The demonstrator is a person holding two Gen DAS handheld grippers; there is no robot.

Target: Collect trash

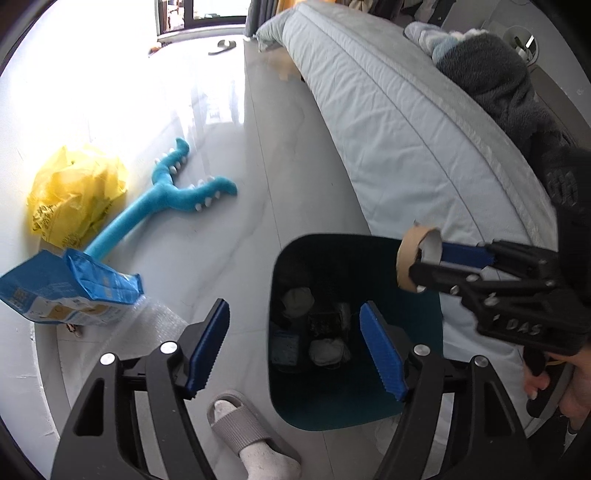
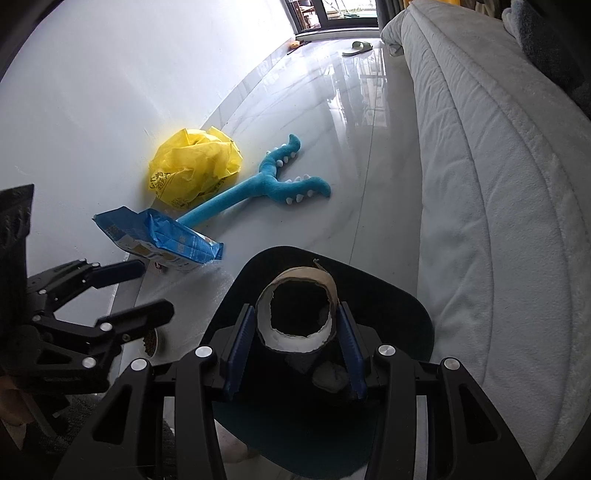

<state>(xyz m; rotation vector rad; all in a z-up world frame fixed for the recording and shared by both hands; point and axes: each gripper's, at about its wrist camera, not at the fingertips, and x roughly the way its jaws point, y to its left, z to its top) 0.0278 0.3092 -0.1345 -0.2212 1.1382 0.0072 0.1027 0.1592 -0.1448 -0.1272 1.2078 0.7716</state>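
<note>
Cardboard tube [image 2: 297, 314] is clamped in the right claw [image 2: 297, 332] above the bin [image 2: 413, 314] (dark teal) — the left claw [image 1: 295, 350] is spread wide, nothing gripped.

blue plush toy [image 1: 166, 199] lying on floor [image 1: 280, 177] | bed [image 1: 406, 122] running along right | grey slipper [image 2: 358, 47] sitting near window [image 2: 332, 14]
</note>
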